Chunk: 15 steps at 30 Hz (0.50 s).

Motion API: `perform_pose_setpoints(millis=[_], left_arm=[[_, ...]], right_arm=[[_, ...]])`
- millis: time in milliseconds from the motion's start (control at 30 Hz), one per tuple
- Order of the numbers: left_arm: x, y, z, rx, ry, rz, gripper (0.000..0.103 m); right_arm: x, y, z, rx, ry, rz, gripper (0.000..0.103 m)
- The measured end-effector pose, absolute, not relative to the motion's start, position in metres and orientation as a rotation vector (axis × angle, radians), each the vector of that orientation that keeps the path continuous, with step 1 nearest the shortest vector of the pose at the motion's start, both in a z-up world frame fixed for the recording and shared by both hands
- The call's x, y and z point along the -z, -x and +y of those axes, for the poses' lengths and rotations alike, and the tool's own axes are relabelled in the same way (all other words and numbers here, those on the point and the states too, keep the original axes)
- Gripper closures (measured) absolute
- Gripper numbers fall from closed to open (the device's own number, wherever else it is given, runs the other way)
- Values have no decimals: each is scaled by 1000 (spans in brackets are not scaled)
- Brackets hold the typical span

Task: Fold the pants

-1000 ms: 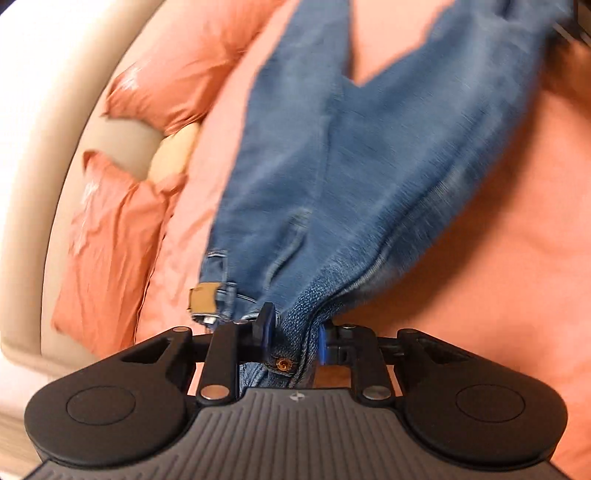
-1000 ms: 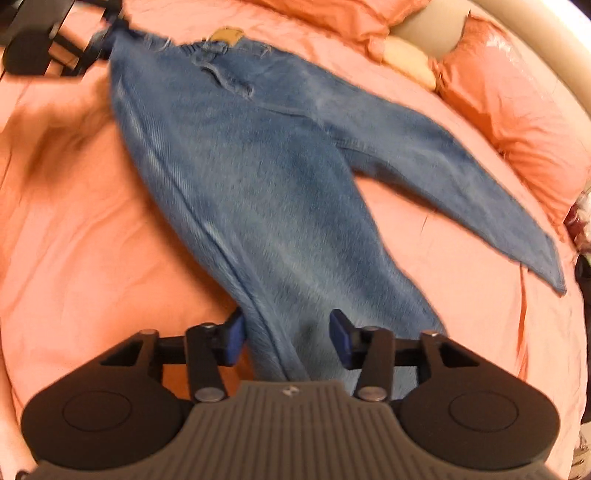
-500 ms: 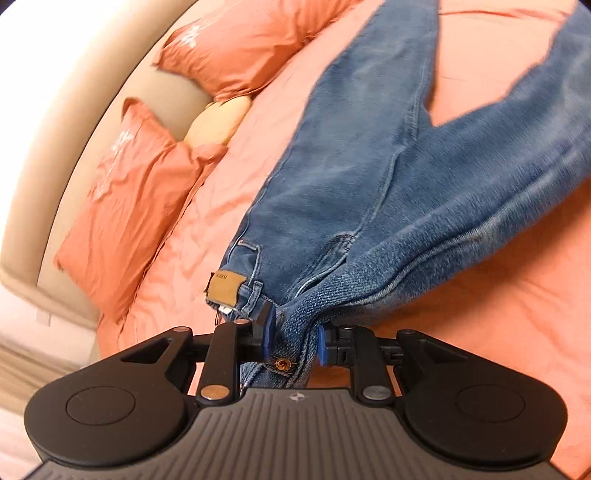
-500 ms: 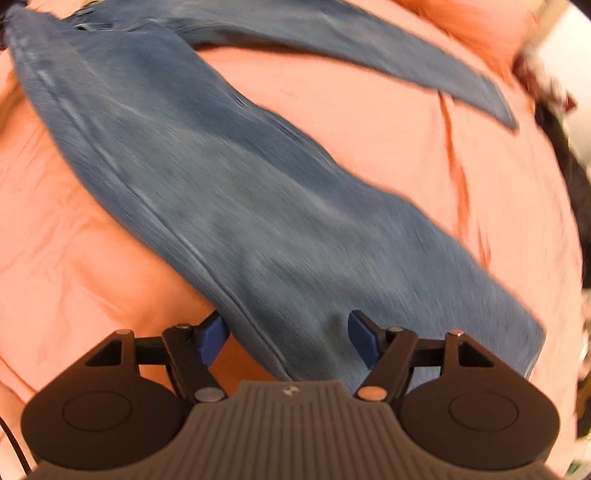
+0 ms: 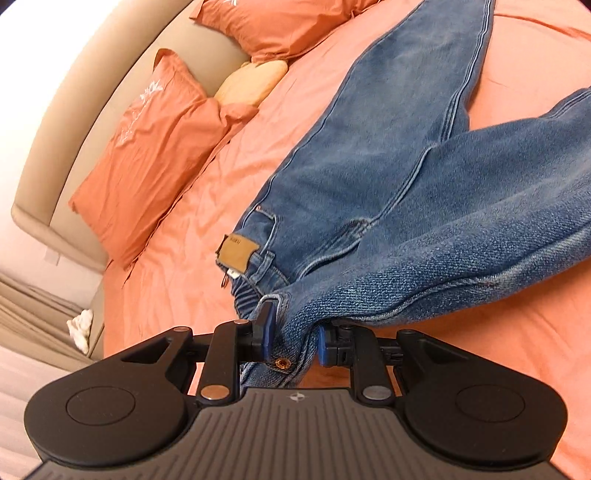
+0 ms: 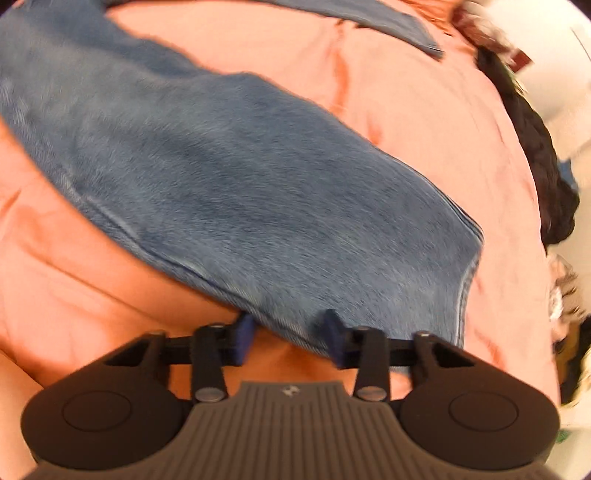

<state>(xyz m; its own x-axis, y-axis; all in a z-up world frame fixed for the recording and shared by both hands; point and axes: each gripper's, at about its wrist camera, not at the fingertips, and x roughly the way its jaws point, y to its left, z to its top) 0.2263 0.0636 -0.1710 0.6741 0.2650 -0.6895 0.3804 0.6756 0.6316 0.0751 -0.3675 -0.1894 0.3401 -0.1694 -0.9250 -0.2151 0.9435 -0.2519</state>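
Blue jeans [image 5: 373,166] lie spread on a salmon bedsheet [image 5: 177,273], with a tan leather patch [image 5: 238,253] at the waistband. My left gripper [image 5: 292,341] is shut on the waistband corner, with the copper button between the pads. One leg [image 5: 480,229] is lifted and draped to the right. In the right wrist view the same jeans leg [image 6: 236,184] lies across the sheet [image 6: 74,280]. My right gripper [image 6: 288,338] is open, with its blue pads at the leg's lower seam edge, near the hem [image 6: 469,266].
Orange pillows [image 5: 147,147] and a yellow cushion [image 5: 251,83] rest against a beige headboard [image 5: 66,122] on the left. The other leg's hem [image 6: 417,33] lies far off. Dark clothing [image 6: 535,147] lies at the bed's right edge.
My left gripper has swung with the waistband, so the pillows and headboard come more into view. My right gripper has slid along the leg toward the hem, with its jaws still apart.
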Motion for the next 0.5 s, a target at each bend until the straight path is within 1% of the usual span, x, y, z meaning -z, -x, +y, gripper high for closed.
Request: perform_pose_setpoints(millis=[133, 300, 433, 500], left_arm=[[168, -222, 66, 39, -813, 868, 78], [157, -221, 72, 3, -733, 873, 78], [140, -231, 77, -14, -660, 863, 78], [130, -241, 78, -20, -632, 860, 78]], right_arm=[[158, -66, -360, -23, 438, 1092, 98], [107, -84, -362, 71, 477, 933, 102], [65, -117, -363, 131, 528, 820, 103], [55, -147, -364, 151, 567, 792, 103]])
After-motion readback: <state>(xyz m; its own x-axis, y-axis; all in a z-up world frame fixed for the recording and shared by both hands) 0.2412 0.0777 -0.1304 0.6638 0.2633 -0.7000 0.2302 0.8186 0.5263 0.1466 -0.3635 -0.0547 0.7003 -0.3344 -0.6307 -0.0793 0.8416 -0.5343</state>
